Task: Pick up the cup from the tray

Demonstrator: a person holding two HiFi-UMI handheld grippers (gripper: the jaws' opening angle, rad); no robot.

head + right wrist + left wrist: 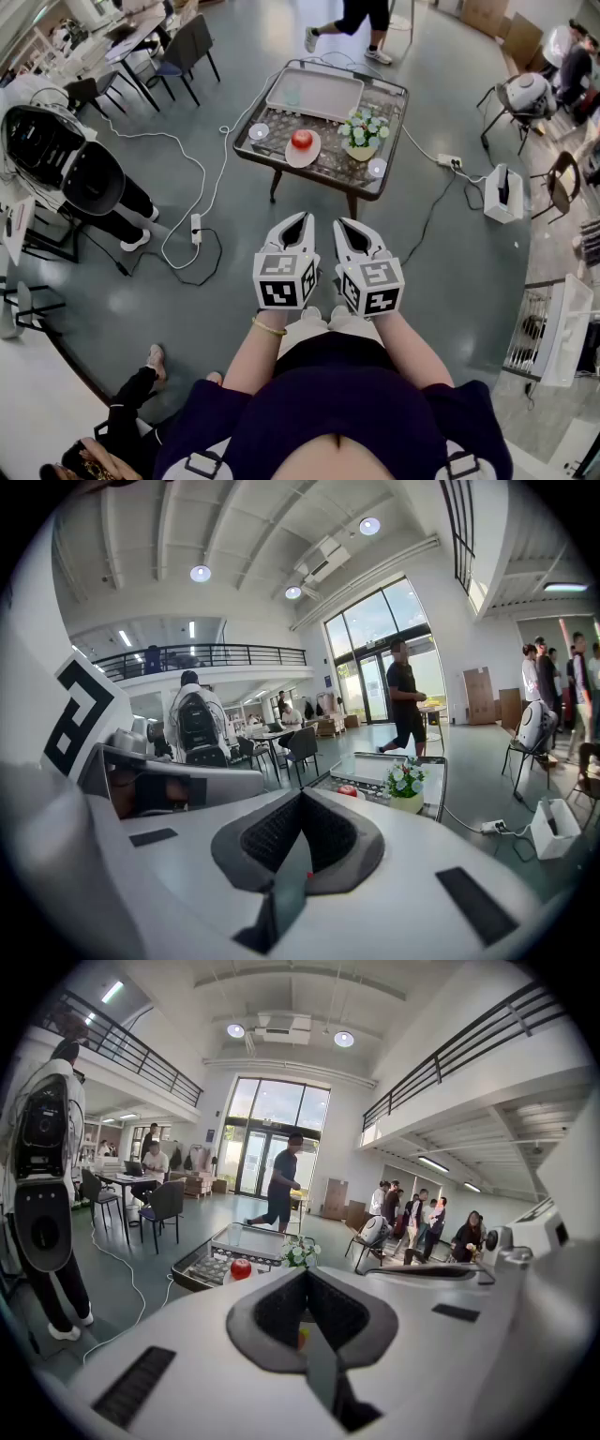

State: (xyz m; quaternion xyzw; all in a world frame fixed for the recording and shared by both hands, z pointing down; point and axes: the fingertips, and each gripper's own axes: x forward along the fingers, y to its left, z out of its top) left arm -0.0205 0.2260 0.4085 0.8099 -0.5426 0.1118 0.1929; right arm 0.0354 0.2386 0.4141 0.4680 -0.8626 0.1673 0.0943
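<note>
A clear cup (292, 92) stands on a pale tray (328, 105) at the far side of a low coffee table (281, 161); in the left gripper view the cup (233, 1234) shows small on the tray (262, 1239). My left gripper (301, 218) and right gripper (341, 225) hang side by side over the floor, well short of the table. Both are shut with nothing between the jaws. The left gripper (307, 1275) and right gripper (302, 797) point toward the table. I cannot make out the cup in the right gripper view.
On the table also sit a red apple (302, 139) on a plate, a flower pot (362, 134) and two small saucers. White cables and a power strip (196, 225) lie on the floor at left. A person (358, 19) walks behind the table. Chairs and a standing machine (66, 164) are at left.
</note>
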